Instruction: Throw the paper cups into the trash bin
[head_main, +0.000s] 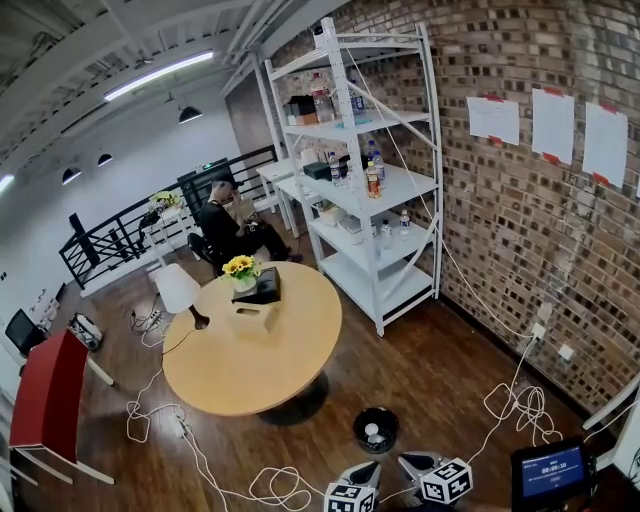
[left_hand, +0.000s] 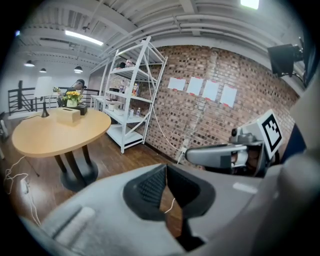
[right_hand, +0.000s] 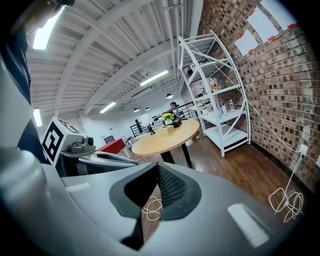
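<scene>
Left gripper (left_hand: 165, 171): jaws closed, pad tips meeting, nothing clamped. Through the slit below the tips there's only wood floor and a short bit of white cable.

Right gripper (right_hand: 157, 168): same, pads together at the tips, holding nothing. A coil of white cable (right_hand: 151, 206) on the floor shows through its gap.

Head view: both grippers sit at 6 o'clock on the frame's bottom edge, side by side, marker cubes up. In the left gripper view the right gripper shows at 3 o'clock. In the right gripper view the left one shows at 9 o'clock.

Trash bin (head_main: 358, 436): black, round, on the floor at 12 o'clock from the grippers, near them but not touching. Paper cups (head_main: 372, 432): white, lying inside the bin. I can't tell how many.

Round wooden table (head_main: 250, 365) is at 10 o'clock from the bin, well apart from it. On its far side are a tissue box (head_main: 250, 313), a black box (head_main: 263, 288) and yellow flowers (head_main: 240, 266). A white lamp (head_main: 177, 288) stands just beside the table's rim at 10 o'clock.

White shelf rack (head_main: 375, 185) stands against the brick wall at 1 o'clock from the table, with bottles on its shelves. A person (head_main: 217, 225) sits beyond the table at 12 o'clock. White cables trail across the floor around the table and bin. A small lit screen (head_main: 548, 470) is at the frame's 4 o'clock corner.
</scene>
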